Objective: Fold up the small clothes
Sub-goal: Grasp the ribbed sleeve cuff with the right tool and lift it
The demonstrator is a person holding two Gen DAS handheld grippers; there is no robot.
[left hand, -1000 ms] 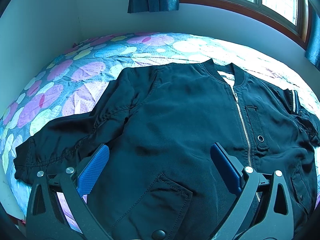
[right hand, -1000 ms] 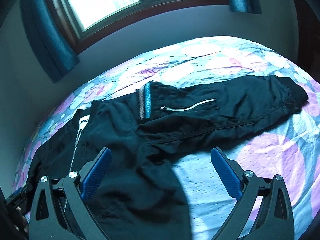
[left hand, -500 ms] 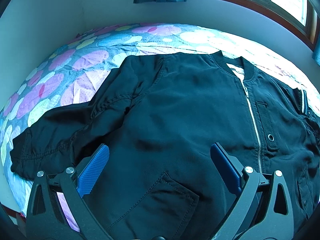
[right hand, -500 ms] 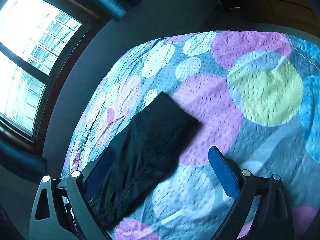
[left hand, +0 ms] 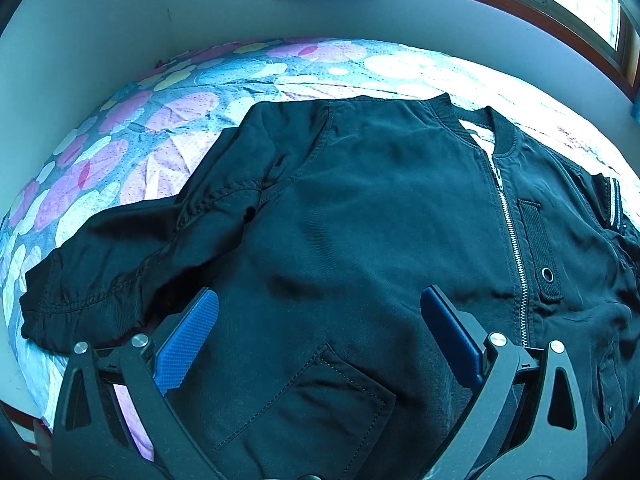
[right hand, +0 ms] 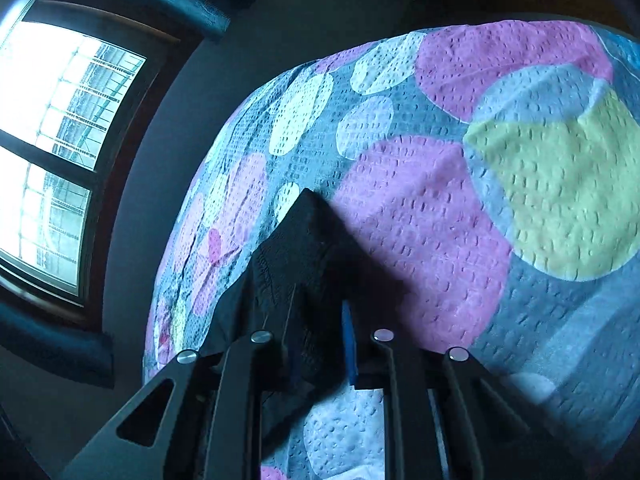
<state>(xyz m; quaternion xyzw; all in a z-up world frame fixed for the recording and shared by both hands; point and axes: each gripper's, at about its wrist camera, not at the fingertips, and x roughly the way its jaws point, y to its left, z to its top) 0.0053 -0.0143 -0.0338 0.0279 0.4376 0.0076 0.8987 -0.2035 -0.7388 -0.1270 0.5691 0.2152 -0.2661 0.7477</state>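
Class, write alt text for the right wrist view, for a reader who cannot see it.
The right gripper is shut on the ribbed cuff of a black jacket sleeve, lying on a bedspread patterned with pink, white and yellow-green circles. A bright window fills the left side.

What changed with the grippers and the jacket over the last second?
The right gripper swung to the sleeve cuff, then shut on it; half a second ago it was open around the cuff. The left gripper stayed open over the jacket, drifting only slightly. The jacket remains spread flat and zipped on the bedspread.
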